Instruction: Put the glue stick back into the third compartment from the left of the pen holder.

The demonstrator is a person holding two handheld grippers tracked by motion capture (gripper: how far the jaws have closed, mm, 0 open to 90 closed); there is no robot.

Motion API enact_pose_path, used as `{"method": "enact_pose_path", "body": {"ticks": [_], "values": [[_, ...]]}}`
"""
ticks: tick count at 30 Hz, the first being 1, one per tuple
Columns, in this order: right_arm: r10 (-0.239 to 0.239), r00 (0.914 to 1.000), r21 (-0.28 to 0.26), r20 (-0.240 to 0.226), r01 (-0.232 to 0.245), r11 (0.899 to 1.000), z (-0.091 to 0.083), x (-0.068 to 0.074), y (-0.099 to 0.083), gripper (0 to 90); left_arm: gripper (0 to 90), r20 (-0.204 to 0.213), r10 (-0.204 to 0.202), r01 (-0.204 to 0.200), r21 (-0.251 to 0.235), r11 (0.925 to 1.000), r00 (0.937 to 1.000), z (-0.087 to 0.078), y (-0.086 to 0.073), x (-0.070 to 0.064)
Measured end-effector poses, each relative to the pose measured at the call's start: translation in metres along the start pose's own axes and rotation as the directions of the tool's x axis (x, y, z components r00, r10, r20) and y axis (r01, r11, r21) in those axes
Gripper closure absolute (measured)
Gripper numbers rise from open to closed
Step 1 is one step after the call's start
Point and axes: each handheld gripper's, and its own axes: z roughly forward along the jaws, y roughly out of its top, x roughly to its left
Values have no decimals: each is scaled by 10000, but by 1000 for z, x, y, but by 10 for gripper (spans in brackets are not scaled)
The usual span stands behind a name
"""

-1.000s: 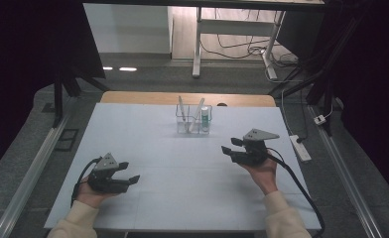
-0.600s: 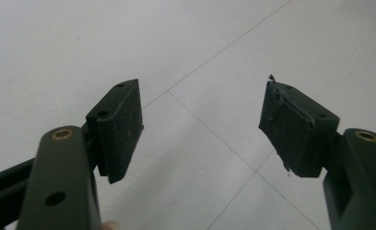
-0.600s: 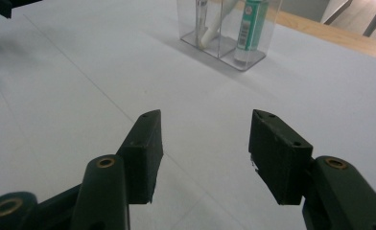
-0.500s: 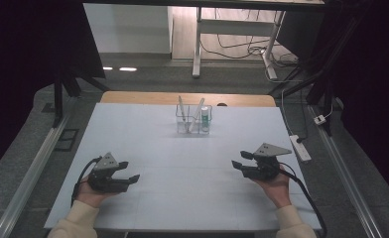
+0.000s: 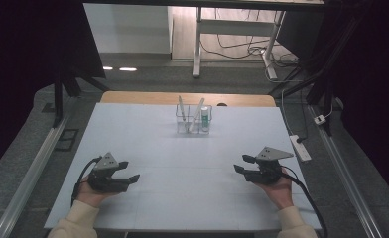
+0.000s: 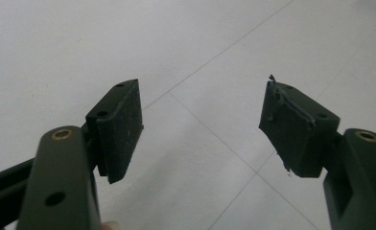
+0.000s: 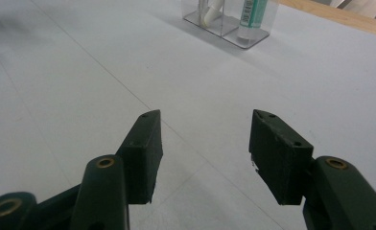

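Observation:
A clear plastic organiser stands at the far middle of the white table, with white toothbrushes and a green-and-white tube in its compartments. It also appears in the right gripper view as the organiser with the tube. My left gripper rests low at the near left, open and empty. At the near right my right gripper is open too, nothing between its jaws. Both point toward the table's middle.
A wooden strip edges the table's far side. A white power strip lies off the right edge, with cables on the floor beyond. Metal rails run along both sides of the table.
My right gripper has drawn back toward the near right edge and lowered to the table. The left gripper has stayed put.

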Motion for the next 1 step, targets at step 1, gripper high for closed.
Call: {"method": "enact_pose_path", "body": {"ticks": [1], "values": [[43,10000,-73,-39,-43,10000,0,0,0,452,312,-3,-3,3,-10,10000,10000,0,0,0]]}}
